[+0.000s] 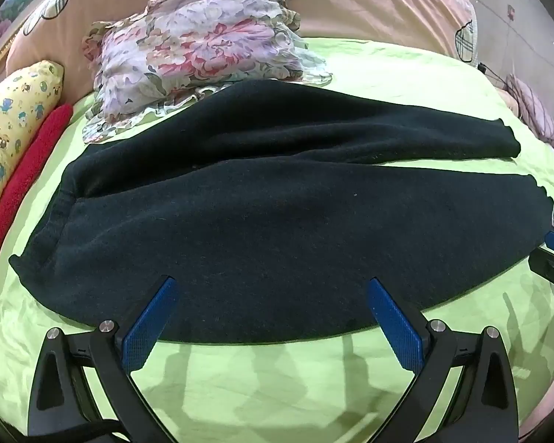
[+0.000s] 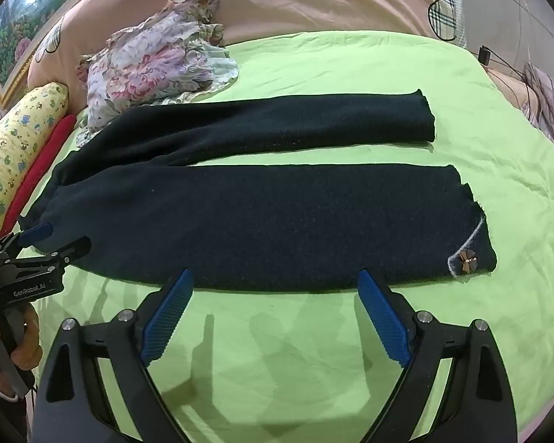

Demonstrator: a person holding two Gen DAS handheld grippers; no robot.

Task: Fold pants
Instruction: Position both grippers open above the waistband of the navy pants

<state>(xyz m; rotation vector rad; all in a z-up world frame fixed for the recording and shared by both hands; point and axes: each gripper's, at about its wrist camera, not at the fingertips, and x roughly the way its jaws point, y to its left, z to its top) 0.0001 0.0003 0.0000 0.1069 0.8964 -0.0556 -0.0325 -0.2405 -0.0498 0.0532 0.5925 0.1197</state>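
Dark navy knit pants (image 1: 262, 221) lie flat on the green bed sheet (image 1: 258, 380), waistband at the left, both legs running right. They show whole in the right wrist view (image 2: 262, 217), with a small bow (image 2: 466, 260) at the near leg's cuff. My left gripper (image 1: 271, 288) is open and empty, its blue fingers just over the pants' near edge toward the waist end. My right gripper (image 2: 275, 280) is open and empty at the near edge of the near leg. The left gripper also shows in the right wrist view (image 2: 51, 240), open near the waistband.
A floral garment (image 2: 151, 70) lies crumpled behind the pants at the back left. A yellow patterned pillow (image 2: 22, 140) and a red roll (image 2: 40, 166) line the left edge. A peach quilt (image 2: 314, 3) runs along the back. Cables (image 2: 498, 62) lie at the right.
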